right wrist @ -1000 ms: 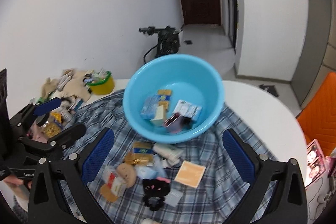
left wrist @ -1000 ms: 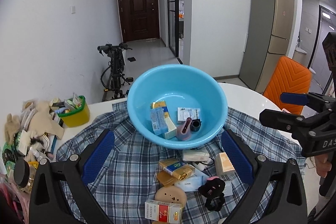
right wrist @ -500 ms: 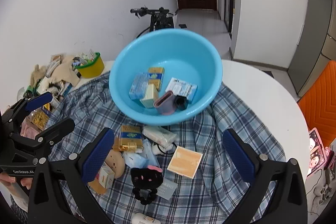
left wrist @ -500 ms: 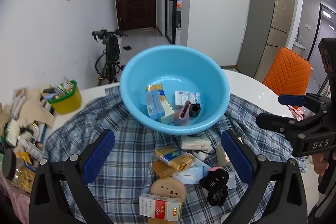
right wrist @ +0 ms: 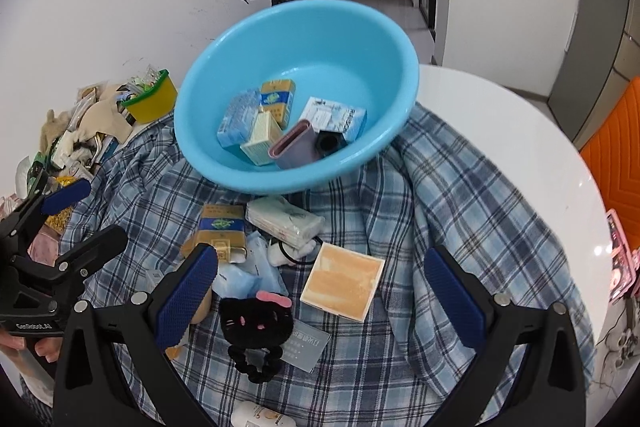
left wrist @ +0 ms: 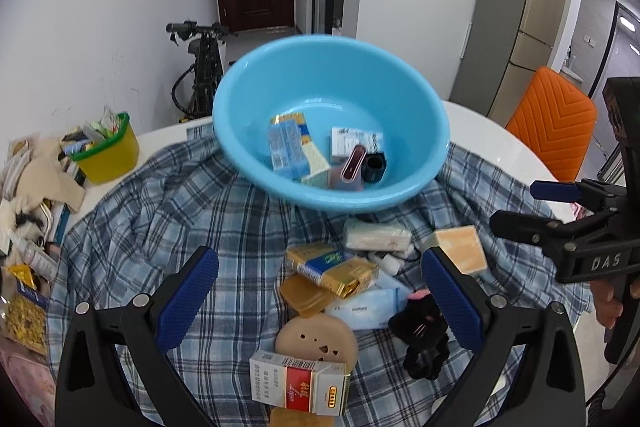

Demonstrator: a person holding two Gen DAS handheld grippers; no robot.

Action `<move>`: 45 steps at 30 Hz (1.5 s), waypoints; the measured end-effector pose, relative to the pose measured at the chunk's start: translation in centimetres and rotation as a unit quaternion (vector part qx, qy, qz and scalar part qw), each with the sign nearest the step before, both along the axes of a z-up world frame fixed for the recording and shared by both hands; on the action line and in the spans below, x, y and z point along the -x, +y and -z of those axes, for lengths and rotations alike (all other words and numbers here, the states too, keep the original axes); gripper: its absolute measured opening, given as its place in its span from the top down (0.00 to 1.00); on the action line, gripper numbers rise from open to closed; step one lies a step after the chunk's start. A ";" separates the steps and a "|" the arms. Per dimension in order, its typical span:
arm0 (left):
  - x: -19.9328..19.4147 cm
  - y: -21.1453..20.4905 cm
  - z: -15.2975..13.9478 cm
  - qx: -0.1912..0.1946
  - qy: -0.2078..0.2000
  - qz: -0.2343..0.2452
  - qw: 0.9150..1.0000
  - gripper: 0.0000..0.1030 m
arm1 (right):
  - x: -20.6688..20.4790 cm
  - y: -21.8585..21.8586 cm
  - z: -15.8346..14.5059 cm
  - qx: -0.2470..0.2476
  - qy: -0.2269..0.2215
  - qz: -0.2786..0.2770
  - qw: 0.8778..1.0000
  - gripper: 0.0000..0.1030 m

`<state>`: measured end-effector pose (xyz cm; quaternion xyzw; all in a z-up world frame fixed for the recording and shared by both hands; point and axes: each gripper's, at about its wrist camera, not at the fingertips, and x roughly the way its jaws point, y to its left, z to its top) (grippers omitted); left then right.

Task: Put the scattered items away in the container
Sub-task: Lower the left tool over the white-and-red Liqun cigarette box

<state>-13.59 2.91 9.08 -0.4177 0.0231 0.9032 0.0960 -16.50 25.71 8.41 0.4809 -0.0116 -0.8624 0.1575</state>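
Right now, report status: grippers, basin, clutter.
Left gripper open, empty, over the pile. Right gripper open, empty. Blue basin holds several boxes; gold-blue pack, black cat plush, orange pad on the plaid cloth.

Legible markings: "DAS" in pale capitals on the black body of the right gripper (left wrist: 552,211) as the left wrist view shows it; "GenRobot.AI" in small white letters on the black body of the left gripper (right wrist: 76,211) in the right wrist view; print on the packets is too small to read.
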 end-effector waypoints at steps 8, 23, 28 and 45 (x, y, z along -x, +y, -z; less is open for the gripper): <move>0.1 -0.8 4.2 -0.001 -0.045 -0.011 0.999 0.00 | 0.0 -0.2 2.2 0.001 -0.019 -0.007 1.000 0.00; -2.0 -1.9 10.3 0.032 -0.097 -0.015 0.995 0.00 | -0.7 0.6 7.1 0.006 -0.072 -0.004 0.997 0.00; -3.3 -2.0 11.8 0.030 -0.108 -0.002 0.994 0.00 | -1.0 0.7 7.5 0.002 -0.072 -0.003 0.997 0.00; -6.6 -4.0 11.8 0.045 -0.107 -0.003 0.993 0.00 | -1.7 0.4 7.0 -0.006 -0.047 -0.007 0.999 0.00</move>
